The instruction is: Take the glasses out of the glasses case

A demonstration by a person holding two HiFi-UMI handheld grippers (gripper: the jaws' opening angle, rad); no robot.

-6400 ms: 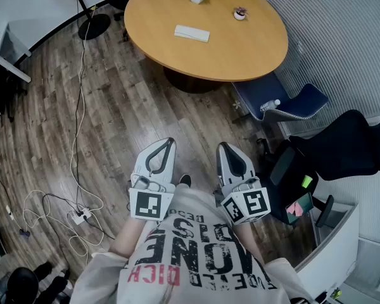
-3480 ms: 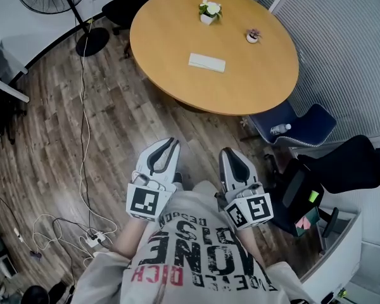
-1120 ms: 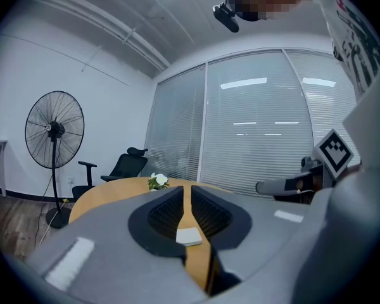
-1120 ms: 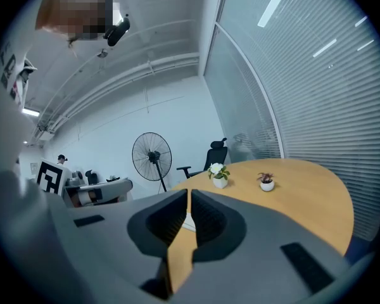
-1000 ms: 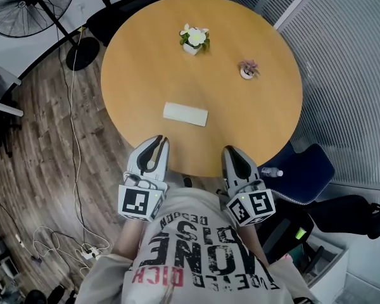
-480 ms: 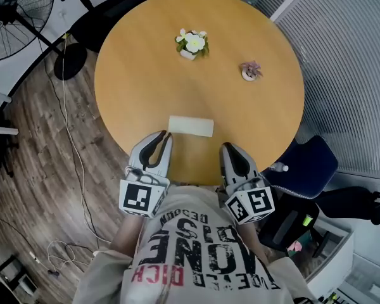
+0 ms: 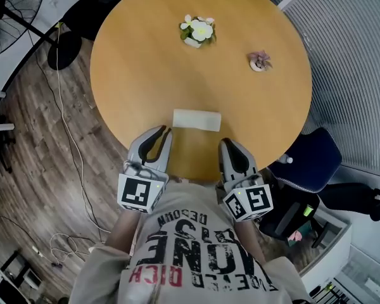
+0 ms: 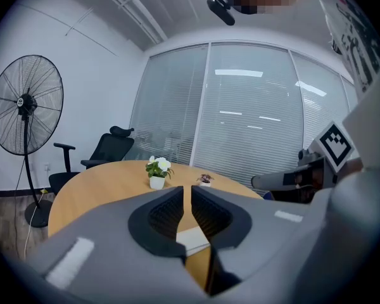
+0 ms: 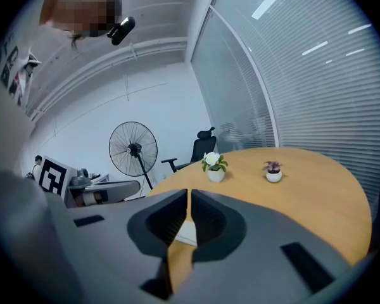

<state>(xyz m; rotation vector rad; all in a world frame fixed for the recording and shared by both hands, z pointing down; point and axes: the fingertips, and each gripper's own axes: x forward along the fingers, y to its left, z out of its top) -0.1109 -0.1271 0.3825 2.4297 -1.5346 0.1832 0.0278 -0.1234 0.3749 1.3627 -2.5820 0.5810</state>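
floor fan (image 8: pixel 25 103): stands on the wood floor, well off to the left of the glasses case and beyond it.
cable (image 7: pixel 62 116): trails over the floor, left of the glasses case and off the table.
left marker cube (image 7: pixel 139 192): at the rear of the left gripper, on the near side of the glasses case, close to the person's shirt (image 7: pixel 183 249).
left gripper (image 7: pixel 166 130): points at the left end of the glasses case from the near side, its tips near that end with a little bare wood between in the head view. in the left gripper view (image 8: pixel 187 192) the two dark pads stand slightly apart, a thin slit with nothing in it.
round table (image 7: pixel 139 62): orange wood top; the glasses case lies close to its near edge.
glasses case (image 7: pixel 197 119): pale flat oblong, lying flat with its long side across, ahead of both grippers and between their lines. part of it shows low in the slit of each gripper view (image 8: pixel 193 238) (image 9: pixel 187 232).
white flower pot (image 7: pixel 198 31): on the far side of the glasses case, well apart from it.
right gripper (image 7: pixel 225 142): on the near side of the glasses case, aimed just past its right end, near but apart from it. its tips (image 9: pixel 189 195) are drawn together and hold nothing.
right marker cube (image 7: pixel 248 201): behind the right gripper, nearer the person than the glasses case.
small pink plant (image 7: pixel 259 61): beyond the glasses case and to its right.
blue chair (image 7: pixel 307 163): off the table, right of the glasses case.
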